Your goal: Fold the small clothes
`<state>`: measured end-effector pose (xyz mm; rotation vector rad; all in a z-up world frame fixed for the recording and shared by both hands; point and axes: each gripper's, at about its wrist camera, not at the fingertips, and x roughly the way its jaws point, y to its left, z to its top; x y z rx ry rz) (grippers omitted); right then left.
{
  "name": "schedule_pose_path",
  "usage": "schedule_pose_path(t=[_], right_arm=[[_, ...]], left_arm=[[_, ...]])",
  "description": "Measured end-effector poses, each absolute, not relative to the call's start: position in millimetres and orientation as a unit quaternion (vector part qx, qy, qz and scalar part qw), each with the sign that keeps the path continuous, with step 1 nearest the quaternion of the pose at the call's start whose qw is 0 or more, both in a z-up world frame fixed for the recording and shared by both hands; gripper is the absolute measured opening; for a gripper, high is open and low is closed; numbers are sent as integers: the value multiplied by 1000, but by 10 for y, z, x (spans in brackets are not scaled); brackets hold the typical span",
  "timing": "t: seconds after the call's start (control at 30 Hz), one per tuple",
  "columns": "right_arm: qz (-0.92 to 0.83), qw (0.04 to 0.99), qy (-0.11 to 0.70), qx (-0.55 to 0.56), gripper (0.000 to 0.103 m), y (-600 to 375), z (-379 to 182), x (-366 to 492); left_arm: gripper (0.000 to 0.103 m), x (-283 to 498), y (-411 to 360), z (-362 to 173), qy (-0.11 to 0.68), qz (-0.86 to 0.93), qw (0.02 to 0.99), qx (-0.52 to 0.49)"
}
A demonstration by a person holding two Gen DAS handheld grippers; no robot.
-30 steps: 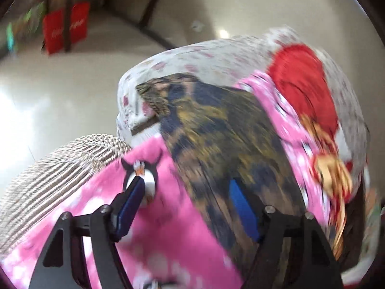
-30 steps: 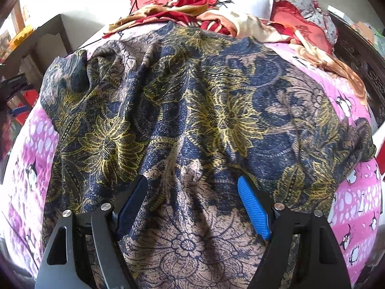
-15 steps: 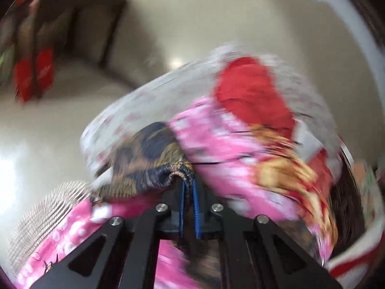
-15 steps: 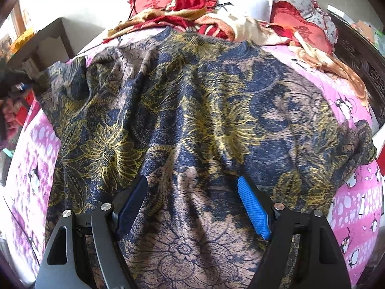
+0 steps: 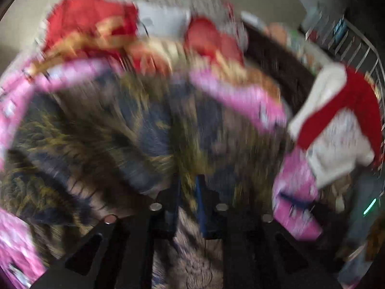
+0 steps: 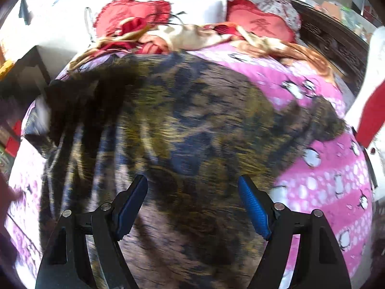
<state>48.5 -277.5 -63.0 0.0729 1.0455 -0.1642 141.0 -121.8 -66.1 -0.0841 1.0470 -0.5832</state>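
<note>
The dark blue, brown and gold patterned garment (image 6: 192, 120) lies spread on the pink penguin bedspread (image 6: 324, 168). My right gripper (image 6: 192, 204) hovers open over its near part, with nothing pinched. In the blurred left wrist view my left gripper (image 5: 189, 200) is low over the same garment (image 5: 120, 132). Its jaws are opening, a narrow gap apart, and a fold of the cloth still sits between them. A dark blurred shape (image 6: 72, 101) hangs over the garment's left edge in the right wrist view.
Red cushions (image 6: 130, 14), a white pillow (image 6: 199, 7) and a rumpled red and gold blanket (image 6: 182, 36) lie at the head of the bed. A dark carved bed frame (image 6: 332, 41) runs along the right. A person's white and red sleeve (image 6: 370, 110) is at the right.
My left gripper shut on the garment's edge at the bed's side and swung it across over the garment while rolling; its jaws now stand slightly apart. My right gripper shifted a little, staying open.
</note>
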Motion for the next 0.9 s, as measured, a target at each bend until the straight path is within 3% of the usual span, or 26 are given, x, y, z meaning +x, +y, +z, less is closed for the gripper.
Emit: schedule_pose_path(t=[0.07, 0.13, 0.2, 0.27, 0.33, 0.47, 0.73, 0.8, 0.83, 0.87, 0.9], right_arm=[[-91, 860, 500, 44, 72, -2898, -628, 464], [-95, 861, 498, 54, 72, -2986, -614, 466], [-90, 864, 492, 61, 72, -3014, -585, 499], [-70, 872, 480, 66, 72, -2963, -533, 545], [-20, 883, 465, 59, 72, -2762, -438, 617], [60, 893, 445, 26, 72, -2315, -332, 798], [95, 880, 464, -22, 70, -1742, -659, 1276], [95, 871, 478, -61, 54, -1606, -822, 1389], [89, 866, 487, -72, 21, -1584, -895, 1461], [78, 862, 494, -77, 3, -1604, -942, 1522], [79, 864, 495, -48, 3, -1705, -895, 1536]], left_arm=[[44, 1230, -1226, -701, 491, -264, 830, 0], [53, 1064, -1091, -603, 475, -275, 836, 4], [82, 871, -874, -434, 447, -268, 853, 12], [95, 696, -479, -279, 398, -220, 890, 30], [95, 674, -121, -284, 382, -162, 908, 50], [95, 912, 457, -460, 422, -69, 904, 24], [94, 1179, 721, -772, 462, -25, 886, -35], [94, 1180, 683, -836, 470, -26, 882, -29], [94, 1163, 678, -838, 473, -29, 880, -28], [94, 1147, 655, -849, 475, -31, 879, -27], [94, 1129, 625, -836, 472, -35, 881, -25]])
